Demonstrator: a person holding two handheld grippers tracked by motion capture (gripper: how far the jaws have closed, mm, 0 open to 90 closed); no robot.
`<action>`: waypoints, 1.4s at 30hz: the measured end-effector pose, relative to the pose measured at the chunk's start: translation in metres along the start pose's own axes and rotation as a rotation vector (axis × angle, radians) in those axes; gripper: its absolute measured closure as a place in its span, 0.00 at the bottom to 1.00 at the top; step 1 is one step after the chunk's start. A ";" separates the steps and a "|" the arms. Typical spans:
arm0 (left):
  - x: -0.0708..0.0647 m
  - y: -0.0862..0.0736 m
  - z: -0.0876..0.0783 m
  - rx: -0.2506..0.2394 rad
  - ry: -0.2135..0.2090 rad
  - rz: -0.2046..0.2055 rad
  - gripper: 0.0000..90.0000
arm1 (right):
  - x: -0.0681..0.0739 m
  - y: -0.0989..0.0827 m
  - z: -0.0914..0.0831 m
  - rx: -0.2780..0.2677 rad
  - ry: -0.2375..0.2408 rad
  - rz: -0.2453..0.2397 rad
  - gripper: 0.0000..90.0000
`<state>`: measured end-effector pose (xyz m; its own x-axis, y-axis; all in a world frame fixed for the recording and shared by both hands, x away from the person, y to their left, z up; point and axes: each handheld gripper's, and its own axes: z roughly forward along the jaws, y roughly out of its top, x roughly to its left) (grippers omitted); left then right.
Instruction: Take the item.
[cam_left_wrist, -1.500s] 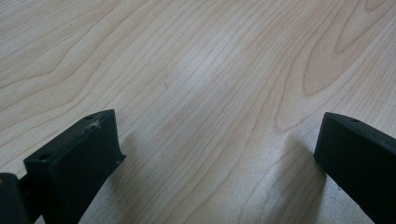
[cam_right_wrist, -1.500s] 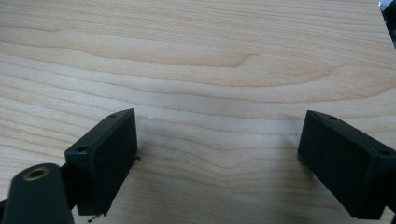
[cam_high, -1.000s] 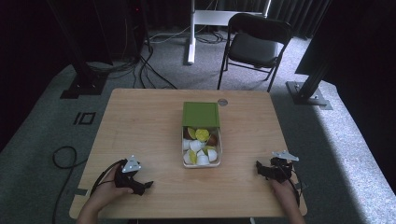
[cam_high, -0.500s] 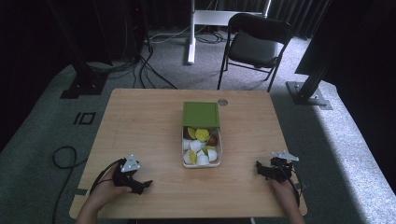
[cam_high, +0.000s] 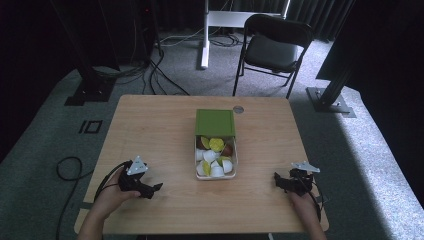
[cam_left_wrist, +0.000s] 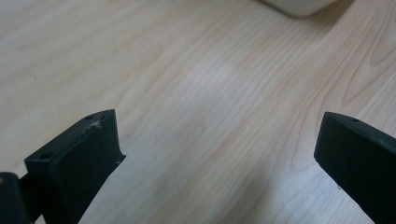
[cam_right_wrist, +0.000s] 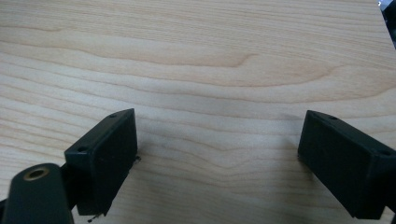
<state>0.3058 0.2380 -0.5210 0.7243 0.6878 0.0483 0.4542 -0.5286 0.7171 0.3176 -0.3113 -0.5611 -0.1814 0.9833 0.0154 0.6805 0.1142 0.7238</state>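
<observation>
Fingers of both the left gripper (cam_high: 156, 187) and right gripper (cam_high: 276, 177) are spread wide and empty on the wooden table (cam_high: 150, 125), well apart from the central white container (cam_high: 216, 176), whose small capsules (cam_high: 209, 156) are judged light, smooth, best pinched across their sides.

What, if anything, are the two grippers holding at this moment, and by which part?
Nothing is held. The left gripper and the right gripper both rest open on the wooden table, with bare wood between their jaws.
</observation>
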 end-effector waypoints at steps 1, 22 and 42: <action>-0.001 0.003 -0.001 -0.003 0.000 0.004 0.02 | 0.000 0.000 0.000 0.000 0.000 0.000 0.13; -0.025 0.081 -0.003 -0.127 -0.076 0.127 0.02 | 0.000 0.000 0.000 -0.001 0.000 0.000 0.13; -0.061 0.139 0.009 -0.142 -0.182 0.242 0.02 | 0.000 0.000 0.000 -0.001 0.001 0.000 0.13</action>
<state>0.3298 0.1181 -0.4305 0.8889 0.4440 0.1132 0.1904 -0.5826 0.7901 0.3176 -0.3113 -0.5611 -0.1820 0.9832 0.0155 0.6799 0.1145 0.7243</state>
